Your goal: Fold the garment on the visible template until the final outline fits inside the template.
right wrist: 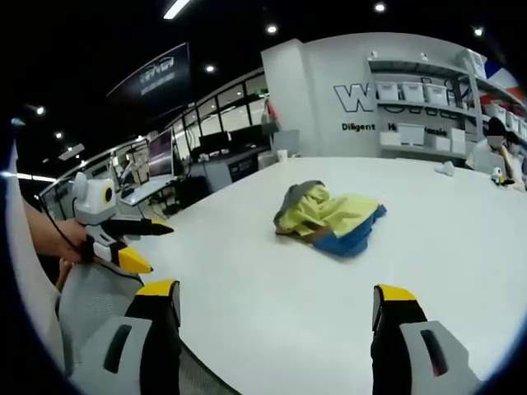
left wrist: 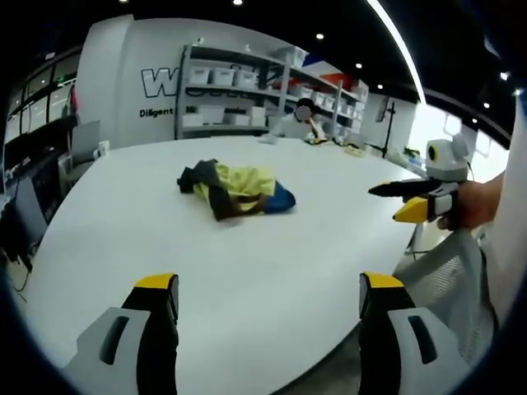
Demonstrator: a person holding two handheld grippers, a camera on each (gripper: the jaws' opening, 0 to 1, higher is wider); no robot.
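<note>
A crumpled garment (left wrist: pixel 239 189), yellow with blue and dark grey parts, lies in a heap on the white table (left wrist: pixel 123 222). My left gripper (left wrist: pixel 268 288) is open over the near table edge, well short of the heap, with nothing between its yellow-tipped jaws. The right gripper (left wrist: pixel 385 203) comes in from the right, held by a hand, off the table's edge. In the right gripper view the same garment (right wrist: pixel 329 216) sits mid-table (right wrist: pixel 445 247), and my right gripper (right wrist: pixel 276 292) stands open and empty. The left gripper (right wrist: pixel 159 249) shows at the left, in a hand.
A grey mesh chair (left wrist: pixel 445 271) stands by the near table edge between the two hands, seen again as the chair (right wrist: pixel 90 304). Shelves with white bins (left wrist: pixel 222 78) line the back wall. A seated person (left wrist: pixel 303 119) is at the table's far side. Desks with monitors (right wrist: pixel 165 156) stand to one side.
</note>
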